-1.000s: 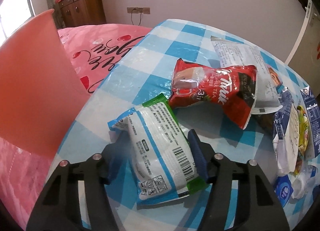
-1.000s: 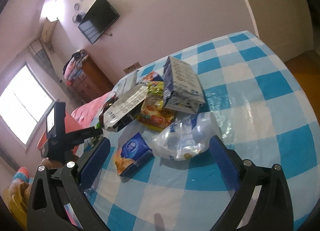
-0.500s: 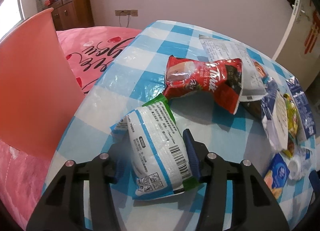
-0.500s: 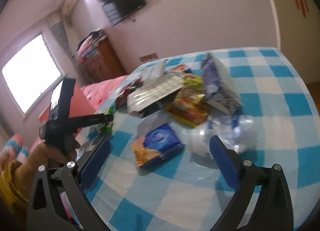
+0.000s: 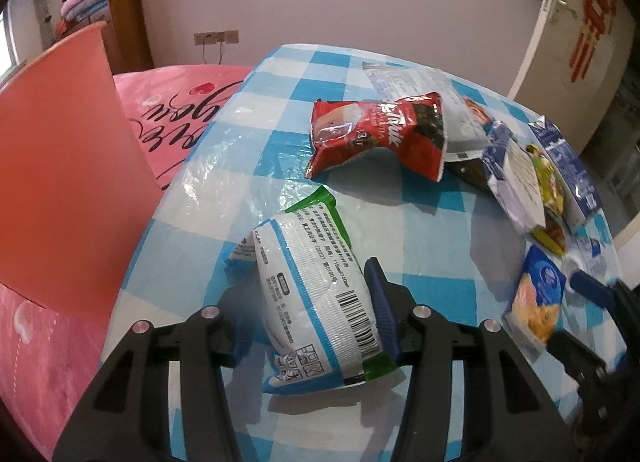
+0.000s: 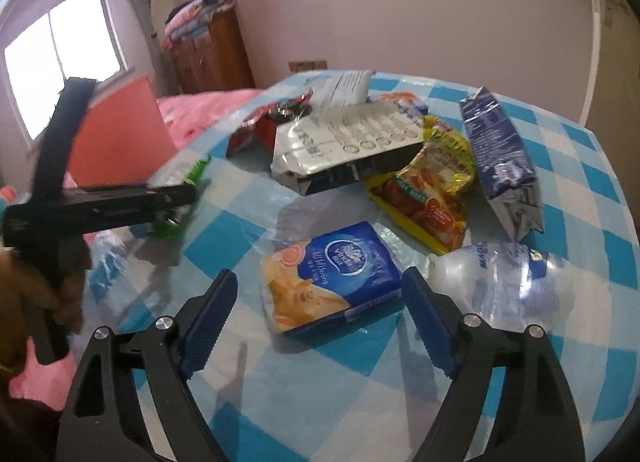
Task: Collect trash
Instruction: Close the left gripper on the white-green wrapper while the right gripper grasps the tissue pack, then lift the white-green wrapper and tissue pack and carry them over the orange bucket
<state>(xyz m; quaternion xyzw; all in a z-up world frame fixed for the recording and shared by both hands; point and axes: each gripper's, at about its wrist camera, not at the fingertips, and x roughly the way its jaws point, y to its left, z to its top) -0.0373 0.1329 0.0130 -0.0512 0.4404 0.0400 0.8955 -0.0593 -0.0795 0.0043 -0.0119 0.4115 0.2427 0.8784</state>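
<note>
**Operator:** On the checked worktop (image 5: 280, 73), near its left edge, my left tool (image 5: 308, 302) is clamped on the white-and-green snack wrapper (image 5: 320, 286); both blue pads press its sides. My right tool (image 6: 316, 314) is closing around the blue tissue pack (image 6: 332, 274), which lies flat between the pads, not yet pinched.

**Spotter:** How will you finish both cleanly?

**Operator:** I'd keep the left squeeze steady, since the wrapper is puffy and slick, and carry it toward the orange bin (image 5: 60, 181) beside the worktop. On the right, I'd centre the pack before the pads meet it, staying off the crushed clear bottle (image 6: 500, 282) just beside it.

**Spotter:** Anything you can't read?

**Operator:** The bin's mouth is cut off. The left pad is mostly hidden behind the wrapper. The pile of wrappers (image 6: 400, 149) overlaps, so I can't count it.
</note>
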